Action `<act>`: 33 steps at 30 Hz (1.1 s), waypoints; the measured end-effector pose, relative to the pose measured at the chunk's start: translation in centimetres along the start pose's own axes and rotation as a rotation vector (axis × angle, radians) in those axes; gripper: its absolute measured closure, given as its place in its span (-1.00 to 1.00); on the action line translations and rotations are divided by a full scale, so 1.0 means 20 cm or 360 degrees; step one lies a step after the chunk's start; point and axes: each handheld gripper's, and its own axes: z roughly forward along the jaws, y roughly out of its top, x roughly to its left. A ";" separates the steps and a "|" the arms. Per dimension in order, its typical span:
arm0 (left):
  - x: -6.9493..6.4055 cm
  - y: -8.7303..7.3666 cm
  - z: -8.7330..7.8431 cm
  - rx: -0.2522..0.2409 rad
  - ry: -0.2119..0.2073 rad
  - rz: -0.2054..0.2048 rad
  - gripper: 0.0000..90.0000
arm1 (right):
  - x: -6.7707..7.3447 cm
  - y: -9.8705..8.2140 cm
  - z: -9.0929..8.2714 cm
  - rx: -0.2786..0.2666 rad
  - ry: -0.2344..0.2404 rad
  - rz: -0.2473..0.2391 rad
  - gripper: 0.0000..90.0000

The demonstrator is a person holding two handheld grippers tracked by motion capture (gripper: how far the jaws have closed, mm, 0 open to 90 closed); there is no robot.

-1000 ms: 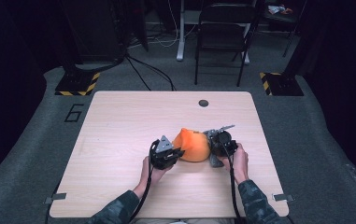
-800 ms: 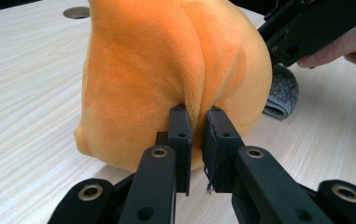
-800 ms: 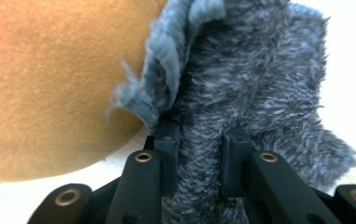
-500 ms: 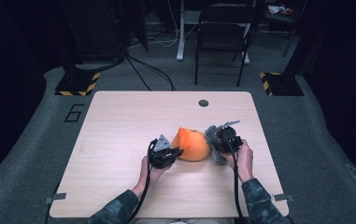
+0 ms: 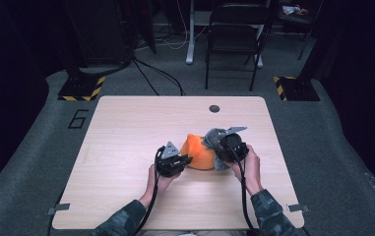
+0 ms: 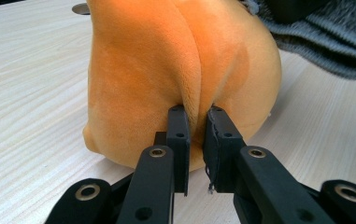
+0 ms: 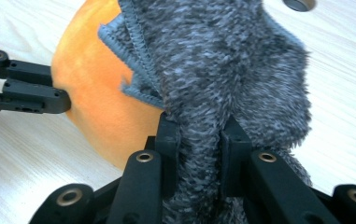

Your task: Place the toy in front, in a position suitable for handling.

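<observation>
An orange plush lump (image 5: pixel 199 153) sits on the wooden table (image 5: pixel 126 132), just in front of the person. My left gripper (image 5: pixel 177 162) is at its left side, jaws shut on a pinched fold of the orange plush (image 6: pixel 185 70). A grey knitted cloth (image 5: pixel 213 139) drapes over the plush's right side. My right gripper (image 5: pixel 224 147) is shut on that grey cloth (image 7: pixel 222 70), which bunches up between the jaws and hides their tips. In the right gripper view the left gripper (image 7: pixel 49 100) touches the orange plush (image 7: pixel 96 93) from the left.
A small dark round hole (image 5: pixel 214 108) lies in the tabletop beyond the plush. A black folding chair (image 5: pixel 234 39), cables and yellow-black striped stand bases (image 5: pixel 79 91) are on the floor behind the table. Bare tabletop extends to the left and right.
My right gripper has risen a little with the grey cloth, lifting it higher over the plush. The left gripper and the plush have stayed where they were.
</observation>
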 end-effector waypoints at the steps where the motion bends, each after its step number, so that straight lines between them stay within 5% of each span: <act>1: 0.00 0.00 0.00 -0.0001 -0.0001 -0.0006 0.79 | 0.00 -0.01 0.01 0.0006 -0.0011 -0.0006 0.63; 8: 0.00 0.00 0.00 -0.0014 -0.0024 0.0016 0.32 | -0.02 -0.03 0.06 -0.0006 -0.0028 0.0008 0.64; 12: -0.04 0.00 0.02 0.0050 0.0102 0.0172 0.09 | -0.02 -0.03 0.07 -0.0015 -0.0040 0.0005 0.64; 17: -0.04 -0.02 0.04 0.0072 0.0174 0.0195 0.00 | -0.03 -0.04 0.08 -0.0018 -0.0039 0.0013 0.64; 20: -0.05 -0.03 0.06 0.0085 0.0197 0.0204 0.08 | -0.04 -0.04 0.08 -0.0030 -0.0020 0.0022 0.64; 26: -0.03 -0.04 0.06 0.0072 0.0183 0.0159 0.65 | -0.04 -0.04 0.08 -0.0050 -0.0017 0.0024 0.63; 33: -0.02 -0.01 0.03 0.0037 0.0104 0.0099 0.82 | -0.05 -0.03 0.05 -0.0037 -0.0022 0.0055 0.63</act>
